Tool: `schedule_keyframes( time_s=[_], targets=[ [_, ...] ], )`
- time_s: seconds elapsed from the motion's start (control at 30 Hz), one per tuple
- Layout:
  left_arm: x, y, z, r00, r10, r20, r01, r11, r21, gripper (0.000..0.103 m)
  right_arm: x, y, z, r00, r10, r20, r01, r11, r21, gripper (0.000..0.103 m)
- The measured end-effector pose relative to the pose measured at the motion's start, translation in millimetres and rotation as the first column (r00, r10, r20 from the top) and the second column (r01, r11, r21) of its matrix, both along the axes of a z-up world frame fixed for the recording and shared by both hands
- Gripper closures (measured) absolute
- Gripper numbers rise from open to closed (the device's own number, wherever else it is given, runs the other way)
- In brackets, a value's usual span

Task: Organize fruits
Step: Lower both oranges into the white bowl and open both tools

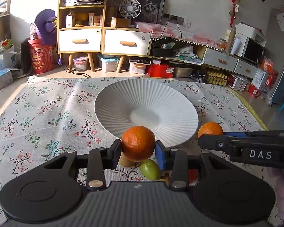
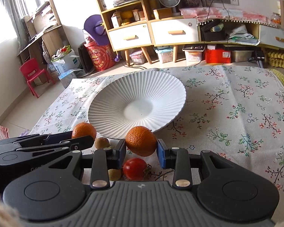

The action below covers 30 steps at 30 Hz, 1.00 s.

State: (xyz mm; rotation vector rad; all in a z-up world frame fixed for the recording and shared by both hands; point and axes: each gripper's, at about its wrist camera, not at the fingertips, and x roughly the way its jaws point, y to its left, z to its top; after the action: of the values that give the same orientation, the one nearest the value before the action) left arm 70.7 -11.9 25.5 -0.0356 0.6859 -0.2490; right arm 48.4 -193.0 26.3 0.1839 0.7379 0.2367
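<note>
My left gripper [image 1: 138,147] is shut on an orange [image 1: 137,139], held just above the cloth at the near rim of the white ribbed plate [image 1: 123,98]. Below it lie a green fruit [image 1: 150,169] and a brownish fruit [image 1: 125,161]. My right gripper [image 2: 141,146] is shut on a second orange [image 2: 141,140], also in front of the plate [image 2: 161,87]. A red tomato [image 2: 134,169], a small yellowish fruit [image 2: 114,174] and a kiwi [image 2: 101,142] rest on the cloth under it. Each gripper shows in the other's view, side by side: right gripper [image 1: 203,141], left gripper [image 2: 88,140].
The table carries a floral cloth [image 1: 47,117] and ends at the far edge behind the plate. Beyond stand wooden drawer cabinets [image 1: 104,37], storage boxes on the floor and a red child's chair [image 2: 34,73]. The plate's bowl holds nothing.
</note>
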Motion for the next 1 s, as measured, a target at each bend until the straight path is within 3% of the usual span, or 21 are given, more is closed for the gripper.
schedule_keyframes(
  time_s=[0.3,0.73,1.0],
  targets=[
    [38,-13,-8,0.999,-0.035,-0.002,0.035,0.999,0.021,0.065,40,-8,-10,0.999,0.025,-0.041,-0.022,0.998,0.062,0.071],
    [75,-20,-32,0.999,-0.036,-0.020,0.038,0.996,0.079,0.065,78,1,-27,0.996,0.039,-0.080,-0.037,0.999,0.034,0.071],
    [77,-18,-34,0.999,-0.050,-0.019,0.051,0.996,0.069,0.065,83,5,-27,0.995,0.049,-0.081,-0.048,0.999,0.022,0.071]
  ],
)
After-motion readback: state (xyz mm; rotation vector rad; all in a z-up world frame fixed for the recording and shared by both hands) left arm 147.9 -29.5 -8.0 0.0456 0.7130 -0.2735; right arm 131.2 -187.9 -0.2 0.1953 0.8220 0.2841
